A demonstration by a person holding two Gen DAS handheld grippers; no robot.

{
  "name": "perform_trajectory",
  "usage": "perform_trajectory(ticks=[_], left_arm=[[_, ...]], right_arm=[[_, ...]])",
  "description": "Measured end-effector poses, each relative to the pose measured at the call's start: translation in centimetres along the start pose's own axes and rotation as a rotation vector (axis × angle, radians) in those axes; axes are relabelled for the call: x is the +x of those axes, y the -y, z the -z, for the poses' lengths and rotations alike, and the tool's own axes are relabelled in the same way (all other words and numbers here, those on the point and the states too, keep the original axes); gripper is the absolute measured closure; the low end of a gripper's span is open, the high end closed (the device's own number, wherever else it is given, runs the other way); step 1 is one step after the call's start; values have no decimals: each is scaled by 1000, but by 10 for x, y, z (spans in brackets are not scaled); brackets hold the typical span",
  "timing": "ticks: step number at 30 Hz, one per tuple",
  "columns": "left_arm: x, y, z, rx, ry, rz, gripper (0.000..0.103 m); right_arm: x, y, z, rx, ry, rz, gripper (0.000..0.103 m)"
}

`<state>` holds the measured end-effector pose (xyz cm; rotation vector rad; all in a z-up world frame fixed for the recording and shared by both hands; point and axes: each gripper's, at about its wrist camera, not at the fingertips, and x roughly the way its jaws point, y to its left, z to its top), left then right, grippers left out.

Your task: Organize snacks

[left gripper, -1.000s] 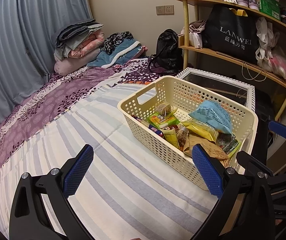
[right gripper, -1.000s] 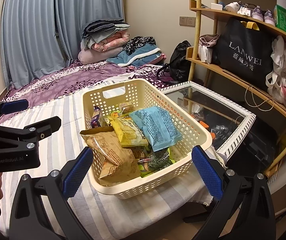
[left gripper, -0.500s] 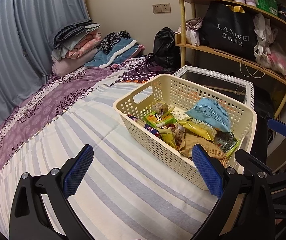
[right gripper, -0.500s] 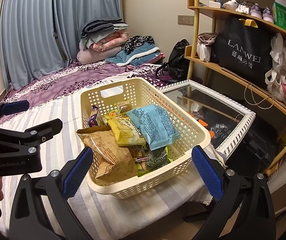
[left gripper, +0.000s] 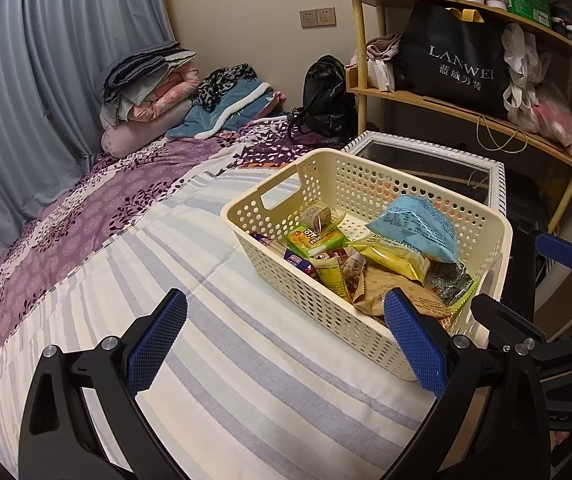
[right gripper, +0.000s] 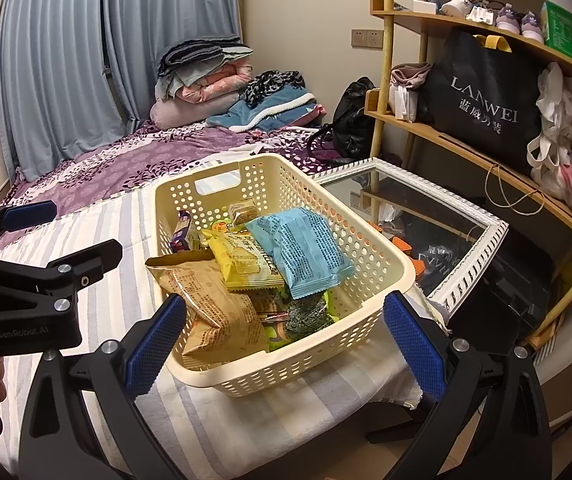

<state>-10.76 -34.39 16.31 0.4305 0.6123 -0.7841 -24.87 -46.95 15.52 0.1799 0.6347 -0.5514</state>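
A bed with a striped sheet (left gripper: 245,360) fills the room ahead of me, with a wooden shelf (right gripper: 466,152) to the right. The cream basket (right gripper: 366,248) sits on the sheet near the bed's edge, with a blue packet (right gripper: 306,252), a yellow packet (right gripper: 241,260) and a brown bag (right gripper: 213,304) piled inside. My left gripper (left gripper: 286,344) and right gripper (right gripper: 283,344) both gape wide, holding nothing.

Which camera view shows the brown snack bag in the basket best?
The right wrist view: the brown snack bag lies near and almost whole at the front of the basket. In the left wrist view it is partly hidden behind a blue finger pad and other packets.
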Motion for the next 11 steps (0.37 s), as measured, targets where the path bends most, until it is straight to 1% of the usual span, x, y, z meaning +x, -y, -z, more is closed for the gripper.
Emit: perform_trajectory(ticks=[5,11], left_arm=[[1,1,-1,6,-13,6,3],[0,-4,1,-13,-23,11,3]], right_arm=[[0,-1,-2,5,-3,7,5],[-2,-3,-1,-1,-4,5,5]])
